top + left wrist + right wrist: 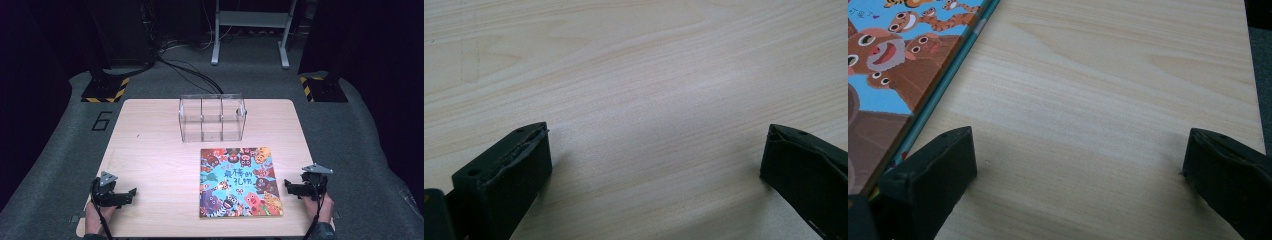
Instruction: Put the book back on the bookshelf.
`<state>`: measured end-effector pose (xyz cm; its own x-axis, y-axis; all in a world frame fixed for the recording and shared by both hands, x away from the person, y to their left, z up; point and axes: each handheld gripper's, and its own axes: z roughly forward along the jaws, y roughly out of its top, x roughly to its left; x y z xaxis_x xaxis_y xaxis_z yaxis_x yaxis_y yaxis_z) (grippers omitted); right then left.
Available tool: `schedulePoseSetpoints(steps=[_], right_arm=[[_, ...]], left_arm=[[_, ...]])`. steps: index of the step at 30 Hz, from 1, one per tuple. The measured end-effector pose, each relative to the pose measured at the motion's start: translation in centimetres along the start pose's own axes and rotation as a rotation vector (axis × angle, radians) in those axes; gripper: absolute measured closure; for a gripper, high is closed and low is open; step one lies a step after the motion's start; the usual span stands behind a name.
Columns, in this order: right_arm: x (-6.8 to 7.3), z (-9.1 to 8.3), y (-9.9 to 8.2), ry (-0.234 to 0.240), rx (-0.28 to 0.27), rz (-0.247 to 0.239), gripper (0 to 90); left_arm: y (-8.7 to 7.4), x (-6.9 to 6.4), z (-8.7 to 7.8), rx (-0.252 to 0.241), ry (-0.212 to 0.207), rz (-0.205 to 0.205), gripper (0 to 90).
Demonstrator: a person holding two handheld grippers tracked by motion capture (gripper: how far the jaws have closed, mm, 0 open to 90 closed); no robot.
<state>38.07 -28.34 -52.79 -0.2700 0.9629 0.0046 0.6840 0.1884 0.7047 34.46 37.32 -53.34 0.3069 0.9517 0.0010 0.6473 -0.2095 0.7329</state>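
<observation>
We are holding left gripper (131,192) low over bare wooden table (150,150), near-left corner, jaws spread wide, nothing between them. We are keeping right gripper (287,184) at near-right edge, jaws likewise gaping, empty. Picture book (240,181) is lying flat, cover up, just beside right gripper. Clear three-compartment box (212,118) is standing beyond book.

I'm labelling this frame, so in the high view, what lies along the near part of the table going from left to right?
left gripper → bare stretch of the table → picture book → right gripper
</observation>
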Motion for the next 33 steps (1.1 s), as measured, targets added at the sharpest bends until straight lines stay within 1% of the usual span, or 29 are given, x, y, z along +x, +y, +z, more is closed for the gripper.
schedulePoseSetpoints(steps=[1,3,5,6,7,9,10,11,12,13,14,15,16,17,18,19,20,21,22,23,24,25,26,28,29,30,32,33], right_arm=[[0.0,0.0,0.0,-0.006,-0.01,-0.01,2.0],[0.0,-0.1,0.0,-0.009,-0.013,-0.012,2.4],[0.1,-0.3,0.0,-0.014,-0.021,-0.009,1.0],[0.1,-0.5,0.1,-0.009,-0.014,-0.008,1.0],[-0.1,-0.6,0.2,0.005,-0.023,-0.007,0.9],[0.0,-1.1,0.7,0.031,-0.027,0.021,0.5],[0.1,-1.2,1.1,0.06,-0.022,0.011,0.3],[0.2,-1.3,1.4,0.069,-0.017,0.005,0.1],[0.2,-1.3,1.4,0.069,-0.017,0.005,0.1],[0.7,-1.3,2.3,0.113,-0.006,-0.001,0.0],[1.1,-1.3,2.5,0.119,0.0,0.003,0.0],[1.1,-1.3,2.5,0.119,0.0,0.003,0.0],[1.8,-1.2,3.4,0.147,0.021,-0.037,0.0],[1.8,-1.2,3.4,0.147,0.021,-0.037,0.0],[2.6,-1.2,4.1,0.166,0.029,-0.054,0.0],[3.0,-1.1,4.4,0.187,0.031,-0.054,0.0],[3.4,-1.0,4.7,0.196,0.033,-0.062,0.3],[3.4,-1.0,4.7,0.196,0.033,-0.062,0.3],[3.9,-0.8,4.9,0.204,0.039,-0.061,0.6],[4.9,-0.3,5.3,0.238,0.055,-0.088,0.8],[5.1,0.0,5.4,0.247,0.058,-0.106,0.7],[5.4,0.3,5.6,0.264,0.08,-0.108,0.7],[5.4,0.3,5.6,0.264,0.08,-0.108,0.7],[6.1,1.0,5.8,0.282,0.112,-0.128,1.1],[6.3,1.4,5.8,0.291,0.118,-0.125,5.4],[6.5,1.5,5.8,0.297,0.133,-0.11,6.1],[6.6,1.9,5.8,0.313,0.127,-0.13,7.5],[6.7,2.0,5.7,0.313,0.137,-0.123,7.4]], left_arm=[[0.0,0.0,0.0,0.0,0.0,-0.001,0.0],[0.0,0.0,0.0,0.001,0.0,-0.001,0.0],[0.0,0.0,0.0,-0.001,-0.001,-0.002,0.0],[0.0,0.0,0.0,0.003,-0.001,-0.001,0.0],[0.0,0.0,0.0,0.002,-0.001,-0.001,0.0],[0.0,0.0,0.0,0.003,-0.001,-0.002,0.0],[0.0,0.0,0.0,0.003,0.0,-0.001,0.0],[0.0,0.0,0.0,0.002,-0.001,-0.001,0.0],[0.0,0.0,0.0,0.002,-0.001,-0.001,0.0],[0.0,0.0,-0.1,0.009,-0.001,0.006,0.0],[0.0,0.0,-0.1,0.008,0.0,0.005,0.0],[0.0,0.0,-0.1,0.008,0.0,0.005,0.0],[0.0,0.0,-0.1,0.013,0.0,0.007,0.0],[0.0,0.0,-0.1,0.013,0.0,0.007,0.0],[0.0,0.0,-0.1,0.014,-0.001,0.006,0.0],[0.0,0.0,-0.1,0.014,-0.001,0.005,0.0],[0.0,0.0,-0.1,0.014,-0.001,0.006,0.0],[0.0,0.0,-0.1,0.014,-0.001,0.006,0.0],[0.0,0.1,-0.1,0.014,-0.001,0.008,0.0],[0.0,0.0,-0.1,0.013,-0.002,0.005,0.0],[0.0,0.0,-0.1,0.013,-0.001,0.005,0.0],[0.0,0.0,-0.1,0.013,-0.001,0.005,0.0],[0.0,0.0,-0.1,0.016,-0.002,0.009,0.0],[0.0,0.0,-0.1,0.015,-0.001,0.006,0.1],[0.0,0.0,-0.1,0.013,-0.002,0.005,0.1],[0.0,0.0,-0.1,0.01,0.0,0.007,0.1],[0.0,0.0,-0.1,0.008,0.001,0.004,0.1],[0.0,0.0,-0.1,0.01,-0.001,0.007,0.1]])
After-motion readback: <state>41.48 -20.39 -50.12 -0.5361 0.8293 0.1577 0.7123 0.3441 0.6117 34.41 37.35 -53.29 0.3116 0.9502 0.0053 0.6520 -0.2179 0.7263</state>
